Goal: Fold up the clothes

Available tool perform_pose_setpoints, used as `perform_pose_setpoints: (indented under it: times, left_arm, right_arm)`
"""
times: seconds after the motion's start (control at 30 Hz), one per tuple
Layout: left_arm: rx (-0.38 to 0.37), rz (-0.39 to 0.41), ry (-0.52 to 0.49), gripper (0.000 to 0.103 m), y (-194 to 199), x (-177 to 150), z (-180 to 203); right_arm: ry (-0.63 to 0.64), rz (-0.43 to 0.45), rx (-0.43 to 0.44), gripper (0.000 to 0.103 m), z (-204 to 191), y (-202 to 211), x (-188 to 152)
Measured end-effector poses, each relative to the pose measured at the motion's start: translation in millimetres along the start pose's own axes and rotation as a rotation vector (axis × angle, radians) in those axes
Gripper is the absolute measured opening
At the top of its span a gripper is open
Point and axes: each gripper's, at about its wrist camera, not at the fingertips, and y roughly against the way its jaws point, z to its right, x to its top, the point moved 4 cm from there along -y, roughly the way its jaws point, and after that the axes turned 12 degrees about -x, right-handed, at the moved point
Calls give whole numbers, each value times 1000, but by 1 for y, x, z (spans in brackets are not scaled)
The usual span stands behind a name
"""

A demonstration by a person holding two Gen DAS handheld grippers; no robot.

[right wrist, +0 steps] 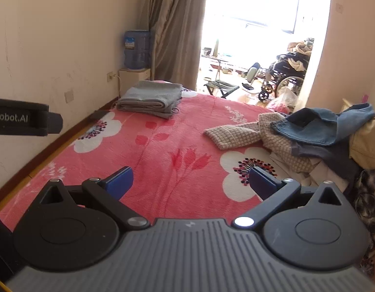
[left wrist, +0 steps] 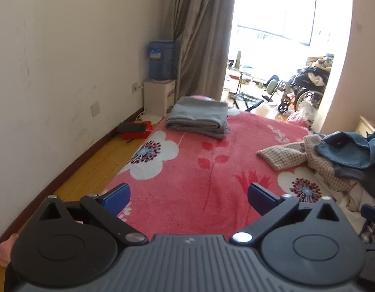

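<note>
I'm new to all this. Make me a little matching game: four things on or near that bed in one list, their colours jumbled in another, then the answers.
Things:
1. folded towel
2. water bottle
3. jeans
4. curtain

Colours:
A. clear blue
B. denim blue
C. brown
D. grey

Pairs: 1-D, 2-A, 3-B, 4-C

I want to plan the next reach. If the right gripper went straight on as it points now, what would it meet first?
Probably the bare pink floral blanket: the open right gripper points down at it, nothing between. Depth is unclear.
</note>
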Motion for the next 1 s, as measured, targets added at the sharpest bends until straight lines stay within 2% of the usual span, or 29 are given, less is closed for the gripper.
perform_pose_setpoints:
  times: [0.1,0.27,0.43,0.67,1.0]
  left_arm:
    - [23,-9,-7,103,-3,-1,-3]
    - [19,18,-16,103,-1,3,-4]
    - [19,25,-30,103,-1,10,-1]
    - [59,68,-63,103,-2,22,-1]
    - [46,44,-9,103,-9,28,-11]
  right_arm:
    - [-5,-29,3,102,-2,-4,0]
    - [-25,-50,21,102,-2,-10,4]
    - [7,-50,38,102,-5,-14,15]
    - [33,-25,19,102,-9,-16,25]
    - [45,-14,26,102,-17,-18,36]
